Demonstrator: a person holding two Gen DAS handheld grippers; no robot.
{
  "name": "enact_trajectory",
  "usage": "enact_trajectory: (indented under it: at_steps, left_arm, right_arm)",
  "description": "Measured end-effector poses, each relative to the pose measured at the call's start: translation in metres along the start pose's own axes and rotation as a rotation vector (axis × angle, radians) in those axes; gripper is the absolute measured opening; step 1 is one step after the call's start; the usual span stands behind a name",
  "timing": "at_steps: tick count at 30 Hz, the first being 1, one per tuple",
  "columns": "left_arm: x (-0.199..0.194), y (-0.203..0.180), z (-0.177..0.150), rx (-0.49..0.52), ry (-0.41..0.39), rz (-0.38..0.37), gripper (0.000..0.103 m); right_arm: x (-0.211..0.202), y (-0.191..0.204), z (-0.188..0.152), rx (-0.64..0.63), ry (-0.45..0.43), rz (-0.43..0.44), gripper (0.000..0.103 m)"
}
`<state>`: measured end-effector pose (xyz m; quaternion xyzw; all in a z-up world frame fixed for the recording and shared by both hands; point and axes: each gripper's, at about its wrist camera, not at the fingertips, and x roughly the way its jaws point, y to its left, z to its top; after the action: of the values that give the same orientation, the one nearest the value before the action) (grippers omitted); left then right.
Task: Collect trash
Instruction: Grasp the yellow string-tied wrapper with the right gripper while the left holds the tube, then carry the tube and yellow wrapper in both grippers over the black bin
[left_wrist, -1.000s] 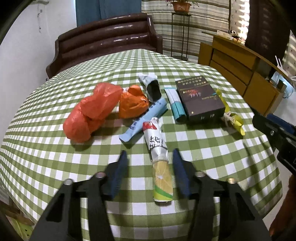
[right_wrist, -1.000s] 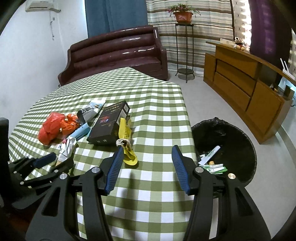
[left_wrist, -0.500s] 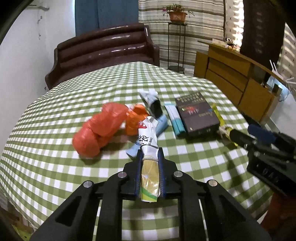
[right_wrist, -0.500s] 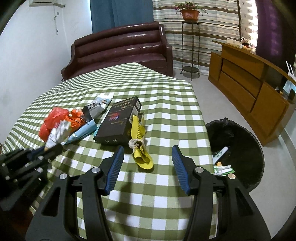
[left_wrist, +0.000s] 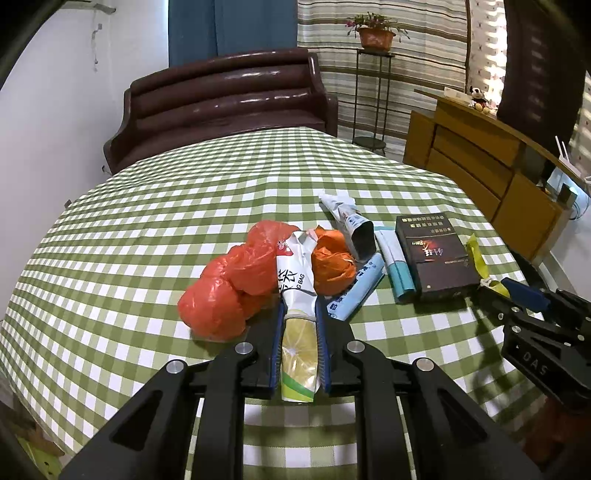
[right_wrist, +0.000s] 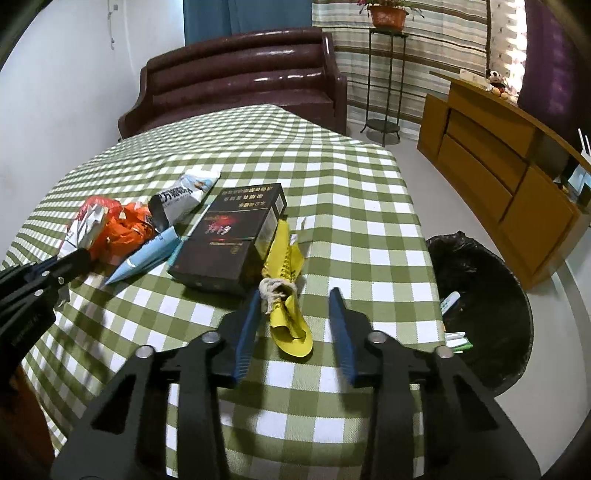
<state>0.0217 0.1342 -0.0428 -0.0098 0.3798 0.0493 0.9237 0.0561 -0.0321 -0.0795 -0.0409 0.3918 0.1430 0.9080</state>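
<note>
Gripping now: left claw (left_wrist: 299, 328), lemon wrapper (left_wrist: 297, 314).

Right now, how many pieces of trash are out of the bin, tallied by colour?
Orange plastic bags: 2
Blue-toned wrappers: 2
White wrappers: 2 (1 in the left hand-held gripper)
Yellow wrapper: 1
Dark box: 1
Total: 8

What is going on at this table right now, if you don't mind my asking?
A person is clearing trash off the checked table with two handheld grippers. The left gripper has its jaws shut on a white and yellow lemon-print packet, held above the orange plastic bags. The right gripper hangs open around a yellow wrapper beside the dark box. A black-lined bin waits on the floor.
</note>
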Motion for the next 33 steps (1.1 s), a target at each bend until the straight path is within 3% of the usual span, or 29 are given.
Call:
enact_trajectory:
  at_steps: [2, 7, 19, 33]
  left_arm:
    - [0.001, 0.001, -0.001, 0.0, 0.002, -0.001, 0.017]
    - [0.001, 0.001, 0.001, -0.002, 0.003, -0.004, 0.017]
    - [-0.015, -0.014, 0.007, 0.016, -0.039, -0.026, 0.017]
    - [-0.012, -0.095, 0.03, 0.124, -0.092, -0.138, 0.017]
  right_arm:
    - [0.003, 0.001, 0.0, -0.004, 0.011, 0.001, 0.023]
    - [0.001, 0.0, 0.0, -0.002, -0.001, -0.001, 0.017]
    - [-0.024, -0.025, 0.001, 0.04, -0.07, -0.017, 0.016]
    - [-0.054, -0.097, 0.001, 0.139, -0.142, -0.124, 0.016]
